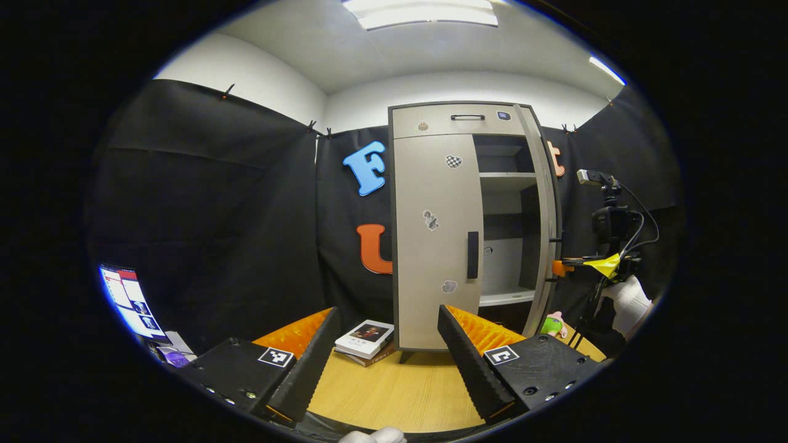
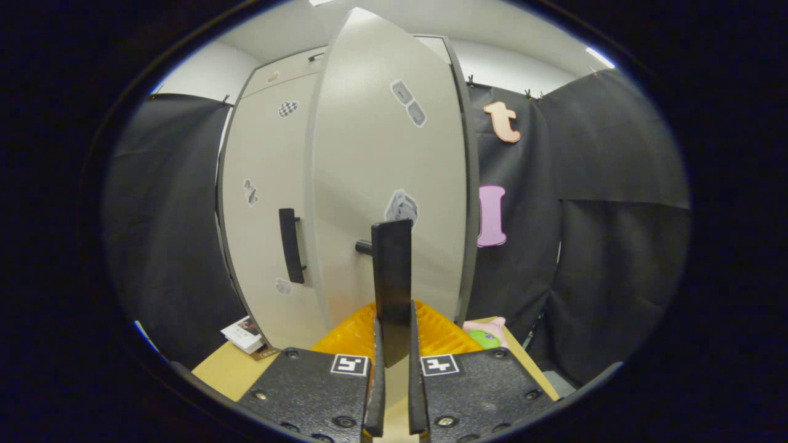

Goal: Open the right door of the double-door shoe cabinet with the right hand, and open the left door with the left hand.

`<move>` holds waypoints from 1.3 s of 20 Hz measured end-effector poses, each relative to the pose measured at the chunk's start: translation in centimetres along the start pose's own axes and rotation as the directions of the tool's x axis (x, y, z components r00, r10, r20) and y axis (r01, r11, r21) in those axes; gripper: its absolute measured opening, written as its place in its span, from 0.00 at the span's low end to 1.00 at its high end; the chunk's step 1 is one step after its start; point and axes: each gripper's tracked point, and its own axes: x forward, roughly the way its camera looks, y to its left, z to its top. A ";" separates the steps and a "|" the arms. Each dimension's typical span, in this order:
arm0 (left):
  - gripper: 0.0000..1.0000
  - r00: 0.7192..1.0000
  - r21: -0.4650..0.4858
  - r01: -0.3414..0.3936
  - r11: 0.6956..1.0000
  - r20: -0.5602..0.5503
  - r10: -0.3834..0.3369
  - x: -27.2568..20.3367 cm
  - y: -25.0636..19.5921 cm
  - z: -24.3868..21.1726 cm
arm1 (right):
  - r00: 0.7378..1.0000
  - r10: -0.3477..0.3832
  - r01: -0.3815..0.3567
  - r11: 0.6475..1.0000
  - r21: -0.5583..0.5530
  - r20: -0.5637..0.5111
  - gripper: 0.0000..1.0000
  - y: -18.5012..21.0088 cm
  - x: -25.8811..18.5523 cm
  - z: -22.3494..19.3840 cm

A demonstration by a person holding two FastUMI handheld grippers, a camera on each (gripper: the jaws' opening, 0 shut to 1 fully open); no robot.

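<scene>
Gripping the right door's handle (image 2: 393, 289), the right gripper (image 2: 393, 369) has its fingers pinched on the black bar, low in the right gripper view. The right door (image 2: 394, 184) stands swung well out from the shoe cabinet (image 1: 431, 120); in the left gripper view its shelves show bare behind it. Judged: first half of the task looks nearly done, release outstanding.

Left gripper (image 1: 385, 357), jaws spread wide and holding nothing, hangs over the wooden table (image 1: 394, 394), in front of the cabinet and well short of it. The left door (image 1: 434, 246) sits closed, its handle (image 1: 472, 255) at the door's inner edge untouched. Second half not yet begun.

Around the cabinet: book stack (image 1: 367, 340) on the table at its front left foot; small soft toy (image 1: 554, 324) by its right foot, under the open door. Camera on a stand (image 1: 609, 221) off to the cabinet's right. Nothing lies between the left gripper and the left handle
</scene>
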 end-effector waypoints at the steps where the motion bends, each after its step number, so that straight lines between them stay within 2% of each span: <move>1: 0.96 1.000 -0.002 0.009 1.000 0.000 -0.009 0.5 0.0 0.0 | 1.000 -0.010 0.010 1.000 0.000 -0.006 0.17 -0.6 -0.3 0.0; 5: 0.96 0.999 -0.006 0.042 0.999 0.011 -0.042 0.9 -1.3 0.5 | 0.998 -0.058 0.058 0.998 -0.003 0.005 0.13 -3.5 -1.3 0.1; 11: 0.96 0.995 -0.016 0.097 0.995 0.013 -0.096 1.3 -4.1 0.7 | 0.996 -0.085 0.085 0.995 -0.052 0.004 0.05 -7.3 -2.2 0.2; 15: 0.96 0.992 -0.007 0.128 0.992 0.021 -0.128 1.7 -6.1 1.0 | 0.991 -0.136 0.136 0.989 -0.061 0.002 0.02 -12.9 -2.7 0.4; 16: 0.96 0.990 -0.012 0.138 0.990 0.020 -0.138 1.8 -6.7 1.0 | 0.994 -0.108 0.108 0.994 -0.021 -0.014 0.04 -13.5 -2.6 0.3; 17: 0.96 0.989 -0.018 0.149 0.989 0.019 -0.149 1.8 -7.2 1.0 | 0.996 -0.085 0.086 0.996 0.020 -0.027 0.04 -13.2 -3.0 0.6; 18: 0.96 0.987 -0.021 0.157 0.987 0.018 -0.157 1.9 -7.6 1.0 | 0.997 -0.071 0.071 0.997 0.011 -0.024 0.04 -13.0 -3.0 0.5; 20: 0.96 0.986 -0.021 0.167 0.986 0.013 -0.166 2.1 -8.4 1.1 | 0.997 -0.074 0.074 0.996 -0.039 -0.013 0.04 -13.5 -2.5 0.4; 26: 0.96 0.987 -0.011 0.159 0.987 0.009 -0.159 2.2 -8.8 1.1 | 0.998 -0.068 0.068 0.998 -0.018 -0.004 0.04 -13.4 -3.5 1.0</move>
